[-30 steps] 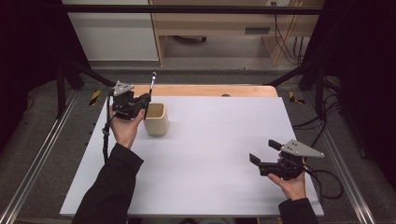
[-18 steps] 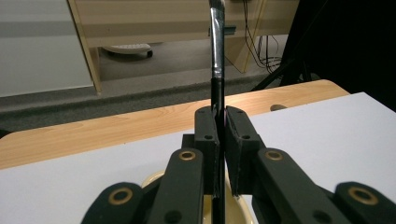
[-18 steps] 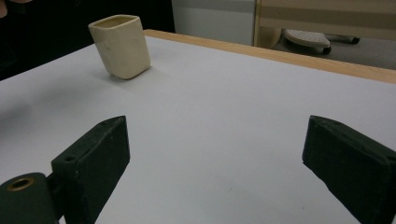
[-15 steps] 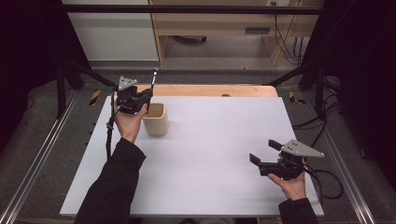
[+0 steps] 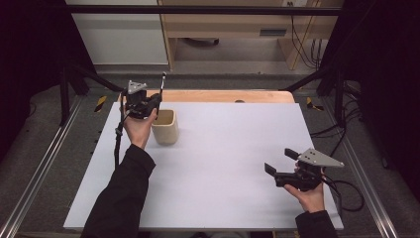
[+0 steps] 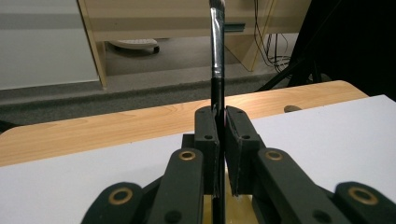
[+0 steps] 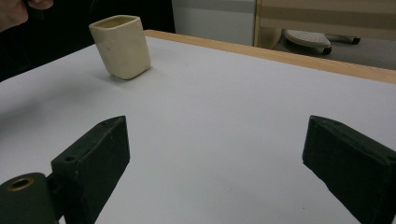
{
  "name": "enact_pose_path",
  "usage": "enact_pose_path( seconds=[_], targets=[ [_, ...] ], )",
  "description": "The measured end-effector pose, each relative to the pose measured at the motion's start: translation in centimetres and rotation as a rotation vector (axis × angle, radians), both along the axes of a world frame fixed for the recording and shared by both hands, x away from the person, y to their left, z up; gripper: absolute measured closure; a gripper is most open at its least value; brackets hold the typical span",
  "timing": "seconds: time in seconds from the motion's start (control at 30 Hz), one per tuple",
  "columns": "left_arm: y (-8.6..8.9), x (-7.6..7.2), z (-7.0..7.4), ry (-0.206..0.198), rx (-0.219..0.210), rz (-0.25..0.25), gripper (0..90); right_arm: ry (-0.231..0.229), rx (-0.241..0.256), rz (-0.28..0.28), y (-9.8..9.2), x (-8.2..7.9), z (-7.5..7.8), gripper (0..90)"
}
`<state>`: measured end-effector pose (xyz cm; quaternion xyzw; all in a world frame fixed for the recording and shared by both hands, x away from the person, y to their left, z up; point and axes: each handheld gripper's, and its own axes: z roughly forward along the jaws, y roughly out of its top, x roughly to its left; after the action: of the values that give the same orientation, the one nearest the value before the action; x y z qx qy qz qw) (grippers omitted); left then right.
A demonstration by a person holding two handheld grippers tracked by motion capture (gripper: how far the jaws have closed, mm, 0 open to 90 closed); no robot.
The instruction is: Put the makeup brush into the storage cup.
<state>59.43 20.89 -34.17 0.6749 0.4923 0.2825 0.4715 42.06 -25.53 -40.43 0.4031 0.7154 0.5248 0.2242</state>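
Observation:
A cream square cup [image 5: 165, 127] [image 7: 122, 45] stands upright on the white board [image 5: 223, 163] at the back left. Just above and left of it, my left gripper [image 5: 150, 105] [image 6: 221, 126] is shut on a thin brush [image 5: 162, 83] [image 6: 216, 51] with a black handle and a silver ferrule. The brush points up and away, and its lower end is hidden between the jaws. My right gripper [image 5: 280, 160] [image 7: 217, 140] hovers low at the front right, open, with nothing between its jaws, facing the cup from far off.
A wooden tabletop strip [image 5: 223, 95] runs along the back edge of the board. Metal rails [image 5: 44, 163] flank the table on both sides. Cables [image 5: 346, 191] trail by the right hand. Shelving [image 5: 237, 29] stands beyond the table.
My left gripper has shifted slightly right and away with the brush, closer above the cup. The right gripper has stayed in place.

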Motion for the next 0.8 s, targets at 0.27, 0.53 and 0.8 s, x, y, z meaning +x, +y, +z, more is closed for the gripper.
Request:
enact_pose_path(
  seconds=[0.27,0.53,0.8],
  targets=[
    [-0.5,0.5,0.4,-0.009,-0.001,-0.004,84.1,-0.002,-0.002,0.001,-0.1,0.0,0.1,7.7],
    [-0.6,1.2,-0.3,-0.009,0.002,0.003,84.0,-0.003,0.001,0.001,-0.1,-0.1,0.1,7.7],
    [-0.7,1.7,-1.1,0.000,0.024,0.010,84.1,-0.003,0.000,0.002,-0.1,-0.1,0.1,7.7]
  ],
)
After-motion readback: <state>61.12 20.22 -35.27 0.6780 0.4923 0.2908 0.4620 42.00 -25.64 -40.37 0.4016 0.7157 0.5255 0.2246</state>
